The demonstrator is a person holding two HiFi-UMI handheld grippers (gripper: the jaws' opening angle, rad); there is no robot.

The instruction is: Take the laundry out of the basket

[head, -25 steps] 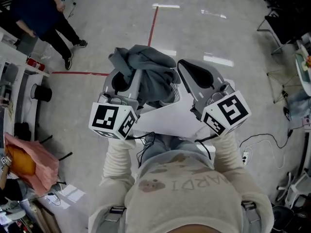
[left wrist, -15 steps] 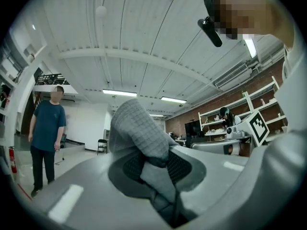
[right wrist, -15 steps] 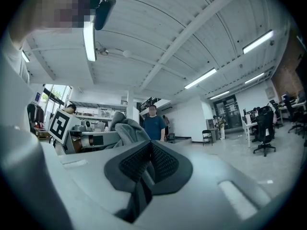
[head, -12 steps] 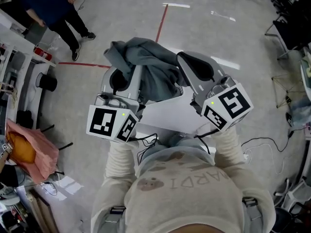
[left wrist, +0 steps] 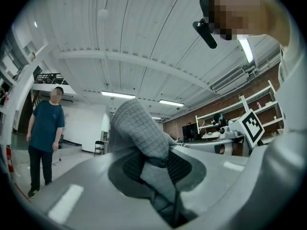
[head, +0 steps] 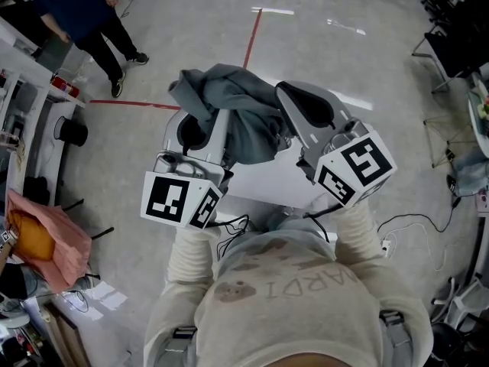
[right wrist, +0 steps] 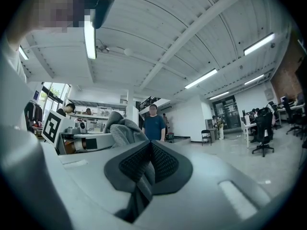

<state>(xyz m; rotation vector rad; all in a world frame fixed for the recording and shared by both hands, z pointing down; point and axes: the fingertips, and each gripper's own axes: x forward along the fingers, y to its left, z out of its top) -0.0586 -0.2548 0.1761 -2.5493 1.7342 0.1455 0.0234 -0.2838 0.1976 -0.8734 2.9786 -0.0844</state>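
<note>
The grey garment (head: 238,112) is up in the air, in the upper centre of the head view, and both grippers hold it. It hangs in a loose bunch between them, above a white table (head: 267,183) which is seen just under the grippers.

The left gripper (head: 205,121) is at the left of the bunch. In its own view the left gripper (left wrist: 154,166) has its 2 jaws pressed together on a fold of the garment (left wrist: 137,128), and the knitted cloth rises over the jaws in a rounded lump.

The right gripper (head: 289,102) is at the right of the bunch. In its own view the right gripper (right wrist: 149,163) is also clamped on the cloth: a thin strip of it goes down between the 2 dark pads, and the rest of the garment (right wrist: 122,128) is piled to the left.

A person (head: 72,14) in a dark blue shirt stands on the grey floor (head: 344,60) in the upper left of the head view, near a red line (head: 249,37). A pink bag (head: 55,252) lies at the lower left.
</note>
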